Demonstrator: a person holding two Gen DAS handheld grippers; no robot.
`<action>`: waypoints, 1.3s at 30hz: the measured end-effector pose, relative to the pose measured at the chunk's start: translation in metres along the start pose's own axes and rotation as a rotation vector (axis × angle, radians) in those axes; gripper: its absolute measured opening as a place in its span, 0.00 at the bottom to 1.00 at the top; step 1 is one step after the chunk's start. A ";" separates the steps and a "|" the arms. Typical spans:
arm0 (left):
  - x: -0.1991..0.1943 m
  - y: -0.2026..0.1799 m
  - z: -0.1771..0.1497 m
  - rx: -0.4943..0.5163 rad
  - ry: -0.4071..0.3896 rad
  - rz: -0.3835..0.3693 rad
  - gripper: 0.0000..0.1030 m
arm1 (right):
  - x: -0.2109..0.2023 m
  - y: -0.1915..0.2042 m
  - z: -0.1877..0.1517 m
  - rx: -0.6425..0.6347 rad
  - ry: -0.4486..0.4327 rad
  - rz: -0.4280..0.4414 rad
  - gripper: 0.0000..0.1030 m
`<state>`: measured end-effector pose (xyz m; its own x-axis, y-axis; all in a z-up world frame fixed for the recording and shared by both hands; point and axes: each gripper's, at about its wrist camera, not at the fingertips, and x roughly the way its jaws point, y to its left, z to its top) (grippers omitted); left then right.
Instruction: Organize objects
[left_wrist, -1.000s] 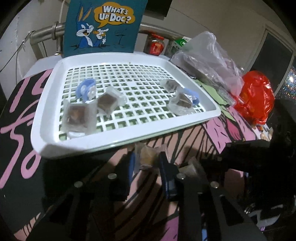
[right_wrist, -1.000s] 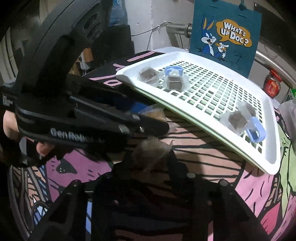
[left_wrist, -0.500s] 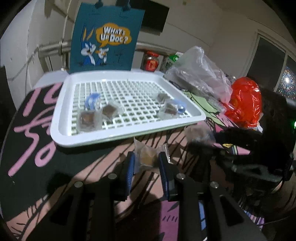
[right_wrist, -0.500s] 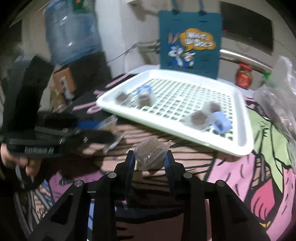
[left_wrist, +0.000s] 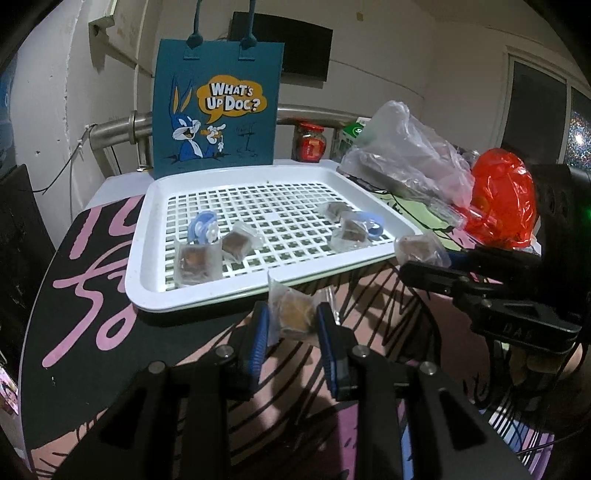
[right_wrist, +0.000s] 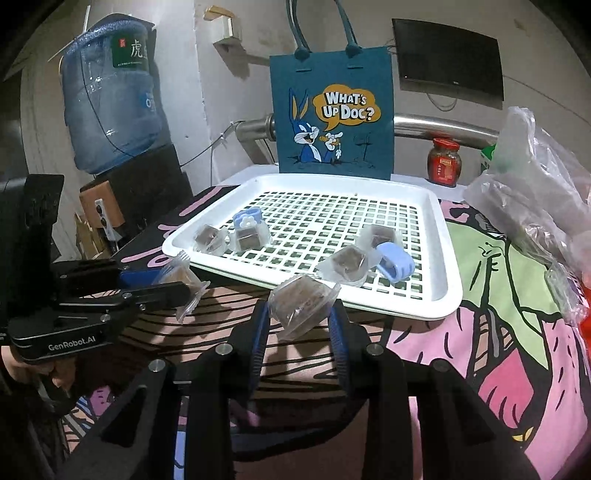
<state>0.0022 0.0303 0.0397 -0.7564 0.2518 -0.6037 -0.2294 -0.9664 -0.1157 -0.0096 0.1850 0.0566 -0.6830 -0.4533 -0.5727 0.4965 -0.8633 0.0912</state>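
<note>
My left gripper (left_wrist: 291, 320) is shut on a clear packet with a brown cube (left_wrist: 293, 312), held above the table just in front of the white slotted tray (left_wrist: 147, 291). My right gripper (right_wrist: 297, 320) is shut on a second brown-cube packet (right_wrist: 301, 301), held before the tray's (right_wrist: 448, 258) near edge. Each gripper shows in the other's view: the right gripper (left_wrist: 424, 258) at right, the left gripper (right_wrist: 173, 280) at left. Several wrapped cubes (left_wrist: 194, 264) (right_wrist: 345, 264) and two blue clips (left_wrist: 201, 225) (right_wrist: 395, 264) lie in the tray.
A teal cartoon-rabbit bag (left_wrist: 218, 110) stands behind the tray. Clear plastic bags (left_wrist: 402, 155) and a red bag (left_wrist: 504, 199) lie to the right, with a red-lidded jar (right_wrist: 444, 160) at the back. A water bottle (right_wrist: 109, 96) stands far left.
Both grippers have lifted and drawn back from the table, each still holding its packet. The right gripper has moved apart from the left, toward the tray's right corner.
</note>
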 end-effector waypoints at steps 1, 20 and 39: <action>0.000 0.000 0.000 -0.002 -0.001 -0.001 0.25 | -0.001 0.000 0.000 -0.001 -0.003 0.001 0.30; 0.001 0.004 0.000 -0.014 0.001 -0.004 0.25 | -0.004 -0.010 0.000 0.050 -0.012 0.015 0.30; 0.001 0.002 0.000 -0.012 0.002 -0.007 0.25 | -0.005 -0.013 0.001 0.059 -0.015 0.018 0.31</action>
<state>0.0009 0.0282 0.0386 -0.7535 0.2583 -0.6045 -0.2270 -0.9652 -0.1294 -0.0131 0.1983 0.0585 -0.6826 -0.4717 -0.5582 0.4766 -0.8663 0.1493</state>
